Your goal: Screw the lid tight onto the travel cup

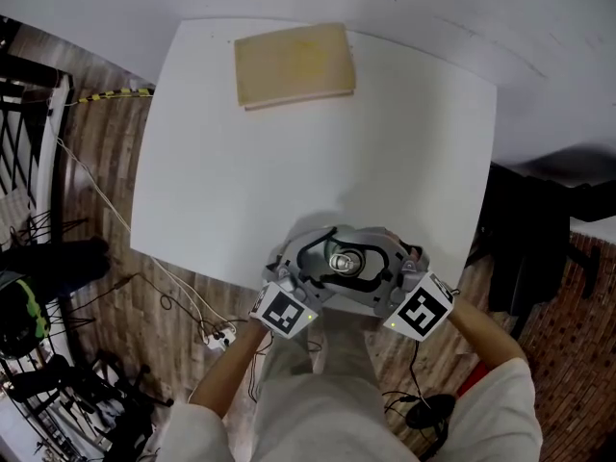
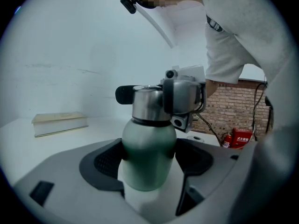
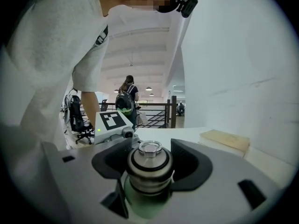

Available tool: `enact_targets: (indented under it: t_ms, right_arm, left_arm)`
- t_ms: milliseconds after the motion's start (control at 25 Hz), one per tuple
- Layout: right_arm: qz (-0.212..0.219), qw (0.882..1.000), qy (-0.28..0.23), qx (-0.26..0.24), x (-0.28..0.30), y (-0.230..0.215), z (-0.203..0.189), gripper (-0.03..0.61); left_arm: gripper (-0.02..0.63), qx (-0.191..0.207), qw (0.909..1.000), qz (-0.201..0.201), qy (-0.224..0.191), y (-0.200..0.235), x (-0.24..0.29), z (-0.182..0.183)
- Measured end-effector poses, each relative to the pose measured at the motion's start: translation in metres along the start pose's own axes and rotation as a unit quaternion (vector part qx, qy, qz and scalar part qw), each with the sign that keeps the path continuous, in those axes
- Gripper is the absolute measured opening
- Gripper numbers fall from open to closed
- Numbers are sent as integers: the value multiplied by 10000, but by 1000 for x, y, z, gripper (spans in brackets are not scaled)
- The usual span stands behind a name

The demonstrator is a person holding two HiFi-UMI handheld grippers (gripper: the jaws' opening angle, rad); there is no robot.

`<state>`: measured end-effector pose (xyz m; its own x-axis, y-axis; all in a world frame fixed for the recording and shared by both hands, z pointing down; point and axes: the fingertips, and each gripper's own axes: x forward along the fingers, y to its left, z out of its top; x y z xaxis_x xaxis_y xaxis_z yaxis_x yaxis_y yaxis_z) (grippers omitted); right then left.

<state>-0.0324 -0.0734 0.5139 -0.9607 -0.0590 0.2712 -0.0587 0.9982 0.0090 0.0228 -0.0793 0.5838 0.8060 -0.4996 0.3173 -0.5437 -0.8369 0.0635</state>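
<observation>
At desk (image 1: pixel 289 181) near edge, your left gripper (image 2: pixel 148 164) jaws clench upright travel cup (image 2: pixel 149 143); right gripper (image 3: pixel 150 171) jaws grasp lid (image 3: pixel 150 158) on top; twist about vertical axis.

White table (image 1: pixel 289 162) seen from above, with a tan book (image 1: pixel 295 64) at upper centre. At lower centre, the left gripper (image 1: pixel 325 258) and right gripper (image 1: pixel 361 258) meet around the cup (image 1: pixel 337 267), lid (image 1: pixel 345 257) uppermost. Cables (image 1: pixel 183 296) cross the wooden floor (image 1: pixel 96 142) at left.
</observation>
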Motion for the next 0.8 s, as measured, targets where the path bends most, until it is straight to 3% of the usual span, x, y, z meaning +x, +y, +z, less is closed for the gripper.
enact_targets:
  t_ms: [160, 320, 600, 800]
  right_arm:
    - [-714, 9969, -86, 311, -1, -6, -3, 256]
    - [-1690, 9838, -136, 580, -4, -13, -5, 256]
    - [-3327, 9372, -318, 1000, -10, -28, 0, 256]
    - [-4080, 9059, -329, 1088, -16, -34, -1, 256]
  left_arm:
    - [351, -24, 10000, -6, 7, 0, 0, -1]
    - [351, -6, 10000, 14, 6, -1, 0, 0]
    - [351, 16, 10000, 14, -3, -1, -1, 1]
    - [351, 9, 10000, 23, -5, -1, 0, 0]
